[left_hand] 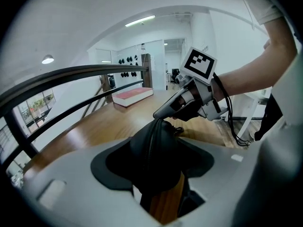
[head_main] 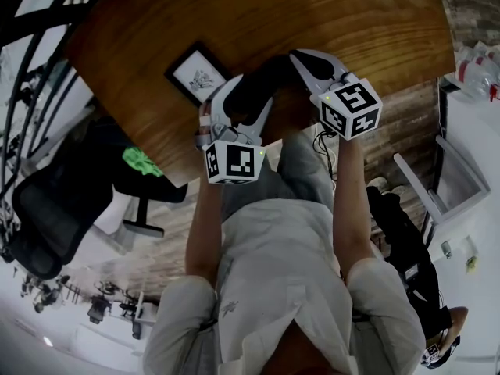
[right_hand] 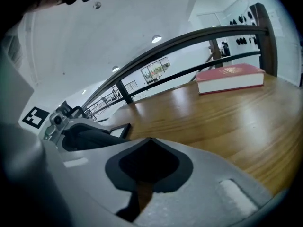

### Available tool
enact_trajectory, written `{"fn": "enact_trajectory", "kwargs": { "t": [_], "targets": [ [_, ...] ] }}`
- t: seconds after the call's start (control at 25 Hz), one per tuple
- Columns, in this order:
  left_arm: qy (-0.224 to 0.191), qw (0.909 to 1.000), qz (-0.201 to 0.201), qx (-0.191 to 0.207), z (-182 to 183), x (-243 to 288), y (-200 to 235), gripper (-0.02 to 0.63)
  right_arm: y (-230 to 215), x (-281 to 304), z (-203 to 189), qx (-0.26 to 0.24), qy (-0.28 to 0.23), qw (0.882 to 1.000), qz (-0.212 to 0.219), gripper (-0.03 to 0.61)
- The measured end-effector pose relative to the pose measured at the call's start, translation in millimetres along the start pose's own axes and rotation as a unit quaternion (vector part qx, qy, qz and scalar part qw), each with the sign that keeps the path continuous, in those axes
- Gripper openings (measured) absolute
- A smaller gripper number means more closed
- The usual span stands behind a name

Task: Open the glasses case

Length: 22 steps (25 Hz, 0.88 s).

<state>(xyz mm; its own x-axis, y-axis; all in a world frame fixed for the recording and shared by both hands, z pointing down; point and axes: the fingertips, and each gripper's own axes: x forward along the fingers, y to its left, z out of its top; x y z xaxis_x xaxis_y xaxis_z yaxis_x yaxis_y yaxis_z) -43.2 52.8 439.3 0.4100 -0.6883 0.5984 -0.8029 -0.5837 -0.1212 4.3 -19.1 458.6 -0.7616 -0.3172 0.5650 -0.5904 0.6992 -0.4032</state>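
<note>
Left claw (head_main: 251,92) is pinching the black glasses case (left_hand: 158,145) over the wooden surface's (head_main: 312,14) near edge. Right claw (left_hand: 157,116), pressed together, is nosing at its zipper end; next, probably, catching the pull.

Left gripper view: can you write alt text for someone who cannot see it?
The left gripper clamps a black zipped glasses case over a wooden table. The right gripper, jaws shut, points in from the right, its tip at the case's top; a red book lies behind.

Table (head_main: 351,22) glossy varnished wood; glasses case (left_hand: 156,150) matt black, seemingly fabric-covered.
</note>
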Motion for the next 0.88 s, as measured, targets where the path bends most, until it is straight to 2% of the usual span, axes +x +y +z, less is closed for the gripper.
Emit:
{"fn": "enact_trajectory", "kwargs": {
  "t": [0.2, 0.28, 0.36, 0.4, 0.44, 0.64, 0.76, 0.88],
  "targets": [
    [-0.001, 0.9999, 0.010, -0.011, -6, -1, -2, 0.291, -10, 5, -6, 0.062, -0.012, 0.998, 0.007, 0.011],
    [0.000, 0.9996, 0.017, -0.021, -7, -1, -3, 0.293, -12, 2, -4, 0.046, -0.019, 0.999, -0.008, 0.035],
    [-0.001, 0.9992, 0.028, -0.029, -7, 2, -3, 0.296, -8, -6, 2, 0.025, -0.030, 0.999, -0.019, 0.114],
    [-0.002, 0.9989, 0.035, -0.032, -6, 3, -2, 0.296, -4, -10, 6, 0.023, -0.037, 0.999, -0.018, 0.189],
    [-0.003, 0.9985, 0.043, -0.034, -4, 6, 0, 0.298, 1, -14, 9, 0.023, -0.041, 0.999, -0.019, 0.232],
    [0.019, 0.9974, 0.063, -0.030, -3, 26, -2, 0.301, -4, -24, 11, 0.024, -0.056, 0.995, -0.076, 0.243],
    [0.038, 0.9977, 0.050, -0.026, -7, 37, -12, 0.302, -5, -22, 7, 0.012, -0.042, 0.995, -0.090, 0.267],
    [0.036, 0.9984, 0.029, -0.032, -3, 37, -18, 0.322, -3, -18, 2, -0.002, -0.029, 0.996, -0.088, 0.285]
  ]
}}
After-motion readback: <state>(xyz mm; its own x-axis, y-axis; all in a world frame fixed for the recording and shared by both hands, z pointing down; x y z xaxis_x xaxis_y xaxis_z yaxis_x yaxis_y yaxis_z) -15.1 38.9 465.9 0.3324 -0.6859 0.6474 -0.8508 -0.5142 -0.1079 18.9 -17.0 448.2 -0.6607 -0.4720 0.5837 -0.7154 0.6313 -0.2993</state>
